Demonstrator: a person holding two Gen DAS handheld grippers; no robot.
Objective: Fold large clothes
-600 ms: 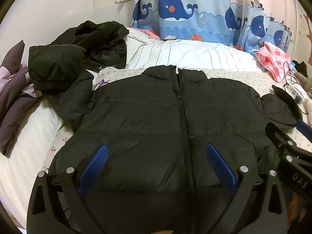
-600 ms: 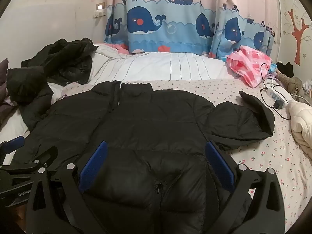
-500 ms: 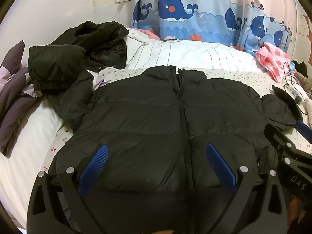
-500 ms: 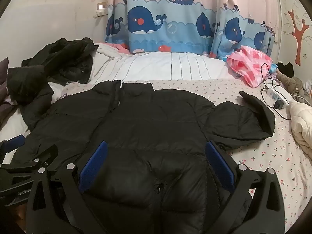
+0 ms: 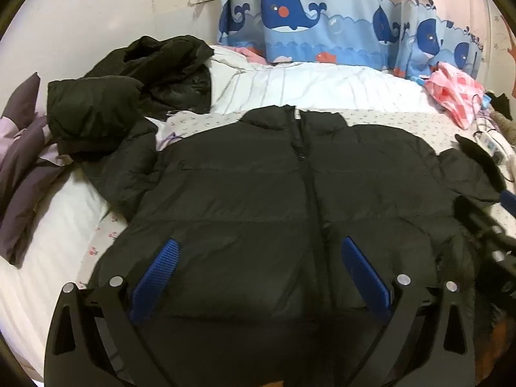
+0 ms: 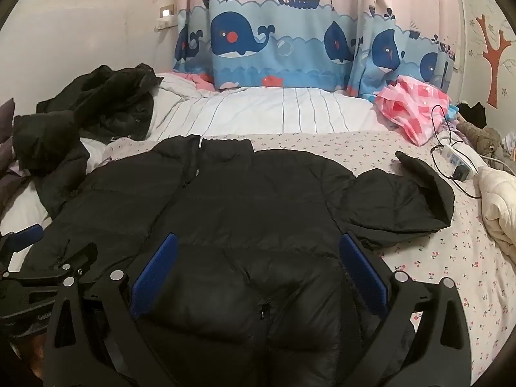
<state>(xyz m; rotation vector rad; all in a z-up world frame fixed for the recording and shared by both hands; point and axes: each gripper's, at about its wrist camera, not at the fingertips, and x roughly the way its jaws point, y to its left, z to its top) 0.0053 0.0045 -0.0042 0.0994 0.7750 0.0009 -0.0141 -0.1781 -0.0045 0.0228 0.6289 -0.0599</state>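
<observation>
Black quilted puffer jacket [image 5: 258, 200] lies front-up and zipped on the floral sheet [image 6: 451, 258], collar toward the whale-print curtain [image 5: 322, 16], hem toward you. Its sleeve on your right is bent back on itself, cuff pointing at the curtain [image 6: 419, 177]; the other sleeve runs off toward the heap of dark coats [image 5: 129, 90] near the wall.

Your left gripper [image 5: 258, 277] hangs over the lower half of the jacket, blue pads [image 5: 154, 277] spread wide apart with nothing pinched between them. Whether the fingertips touch the fabric cannot be told from this angle.

Your right gripper [image 6: 258, 271] sits in the same posture beside it, pads [image 6: 364, 274] wide apart over the hem region by the zip, gripping nothing. Each gripper shows at the edge of the other's view, so the two are close together.

Other items: white striped duvet [image 6: 274, 113] beyond the collar, pink checked cloth [image 6: 416, 109] at far right, power strip with cable [image 6: 458, 161], cream padded garment [image 6: 496, 206] at the right edge, purple pillow [image 5: 19, 167] at left.
</observation>
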